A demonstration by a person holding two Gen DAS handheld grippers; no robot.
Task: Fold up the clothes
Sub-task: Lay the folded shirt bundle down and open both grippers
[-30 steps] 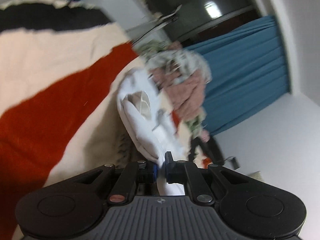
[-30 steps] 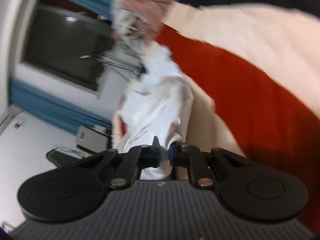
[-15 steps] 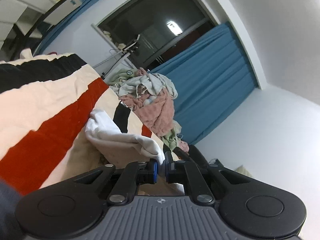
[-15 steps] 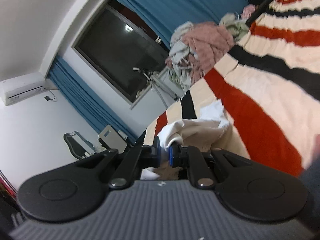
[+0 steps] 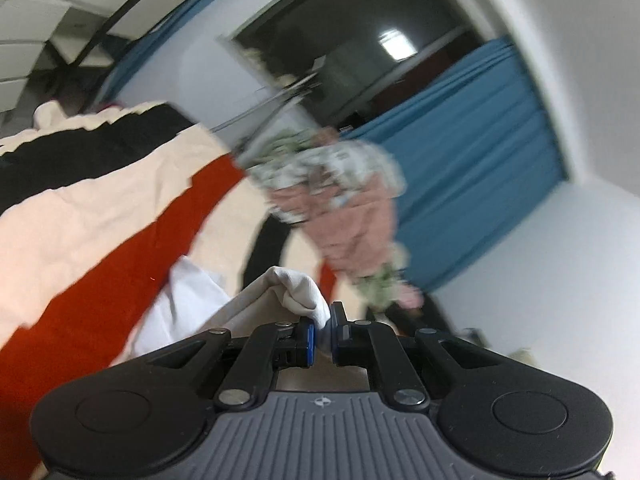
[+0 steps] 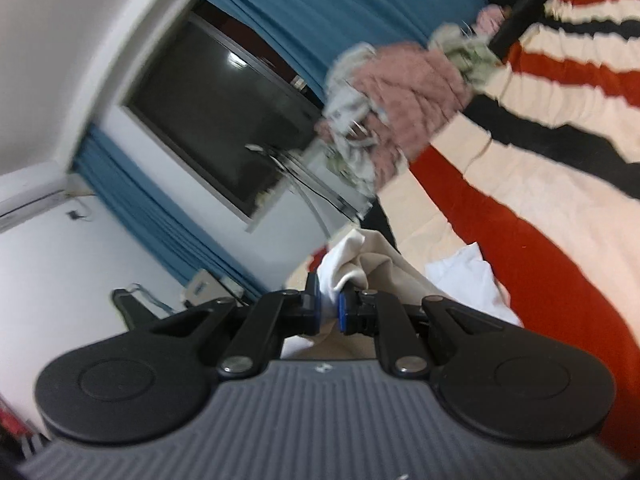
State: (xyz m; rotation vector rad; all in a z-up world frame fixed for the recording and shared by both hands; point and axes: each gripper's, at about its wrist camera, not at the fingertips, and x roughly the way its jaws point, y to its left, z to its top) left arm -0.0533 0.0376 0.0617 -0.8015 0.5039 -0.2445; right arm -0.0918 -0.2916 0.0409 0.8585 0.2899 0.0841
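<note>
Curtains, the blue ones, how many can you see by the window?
2. One blue curtain hangs on the window's upper right side in the right wrist view, the other blue curtain on its lower left side. More may be hidden out of frame.

Garment (image 5: 296,288) was white outside, beige inside. Bedspread (image 5: 104,216) bore broad cream, red and black stripes. Clothes pile (image 6: 404,92): dusty pink knit, pale grey-green printed pieces. Curtains (image 5: 480,136) were teal blue, walls (image 5: 540,264) white. Left gripper (image 5: 324,330) and right gripper (image 6: 329,306) were black with blue pads.
</note>
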